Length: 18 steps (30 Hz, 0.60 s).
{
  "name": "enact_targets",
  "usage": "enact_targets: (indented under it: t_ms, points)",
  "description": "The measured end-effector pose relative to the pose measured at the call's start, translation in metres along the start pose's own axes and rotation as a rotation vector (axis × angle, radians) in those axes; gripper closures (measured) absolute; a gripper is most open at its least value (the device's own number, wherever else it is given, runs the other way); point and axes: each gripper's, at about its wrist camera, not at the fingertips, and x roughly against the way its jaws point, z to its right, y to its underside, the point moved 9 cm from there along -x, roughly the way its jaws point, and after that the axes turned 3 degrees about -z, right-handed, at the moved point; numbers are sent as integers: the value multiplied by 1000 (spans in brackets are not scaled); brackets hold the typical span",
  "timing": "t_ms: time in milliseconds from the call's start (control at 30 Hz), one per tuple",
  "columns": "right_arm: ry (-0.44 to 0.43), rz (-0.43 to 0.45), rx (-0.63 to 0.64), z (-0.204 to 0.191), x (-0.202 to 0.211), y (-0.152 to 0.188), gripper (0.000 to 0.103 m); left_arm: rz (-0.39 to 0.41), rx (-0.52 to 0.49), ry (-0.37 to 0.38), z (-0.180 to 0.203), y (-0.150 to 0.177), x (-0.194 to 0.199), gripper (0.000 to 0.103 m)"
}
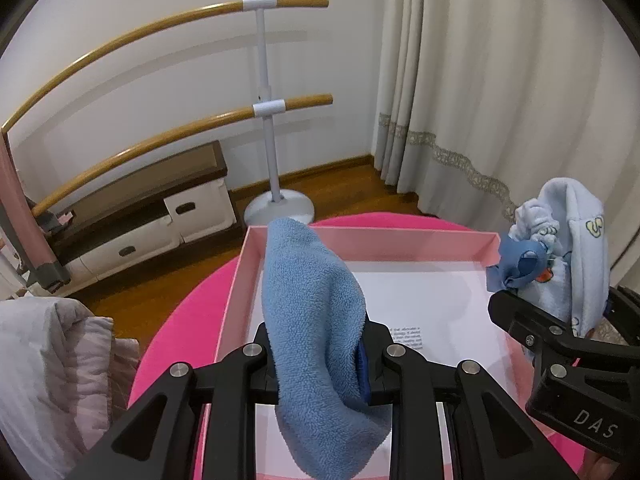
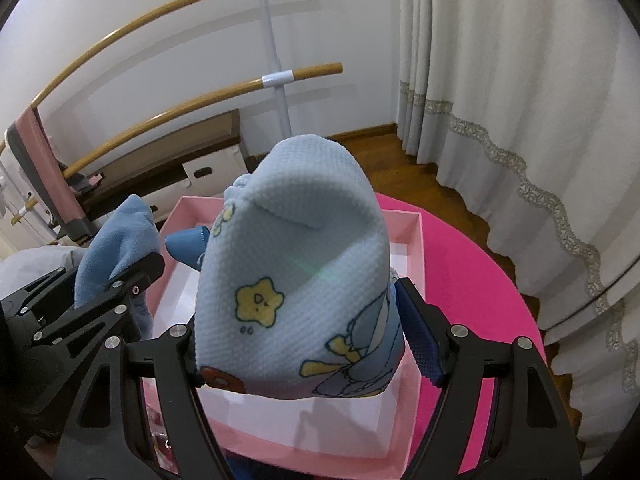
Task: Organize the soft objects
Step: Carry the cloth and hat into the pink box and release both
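My left gripper [image 1: 320, 360] is shut on a blue fleece cloth [image 1: 316, 320], held above the open pink box [image 1: 360, 236] with a white floor. The cloth also shows at the left of the right wrist view [image 2: 116, 240]. My right gripper [image 2: 300, 344] is shut on a pale blue printed cloth [image 2: 296, 272] with yellow stars, held over the same pink box [image 2: 408, 216]. This printed cloth and the right gripper [image 1: 560, 332] show at the right of the left wrist view, the cloth [image 1: 568, 240] standing upright.
The box sits on a round bright pink table [image 2: 480, 280]. A grey quilted blanket [image 1: 52, 368] lies at the left. Behind stand a ballet barre [image 1: 264, 108], a low cabinet [image 1: 160, 200], a wood floor and cream curtains [image 1: 500, 100].
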Motion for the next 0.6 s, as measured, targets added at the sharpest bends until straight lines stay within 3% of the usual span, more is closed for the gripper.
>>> enact_targets:
  t_ms: [200, 233, 267, 333, 367, 400, 433, 600]
  points:
    - [-3, -22, -22, 8, -17, 0, 28, -20, 12, 1, -2, -15, -28, 73]
    - [-6, -26, -24, 10, -19, -1, 27, -20, 16, 5, -4, -17, -31, 63]
    - [-6, -27, -25, 9, -19, -1, 25, -18, 20, 9, -5, -17, -33, 45]
    - [-5, -19, -31, 12, -20, -3, 20, 1, 27, -15, -14, -13, -30, 32]
    - [1, -14, -43, 15, -19, -3, 4, 12, 31, -22, -16, -14, -29, 29]
    - [3, -5, -56, 18, -17, -4, 0, 20, 38, -21, -19, -15, -27, 24]
    - [-3, -7, -58, 19, -16, -3, 0, 28, 42, -17, -21, -15, -25, 13]
    - [-24, 8, -60, 14, -7, -1, 0, 97, 66, -28, -34, -15, -10, 2]
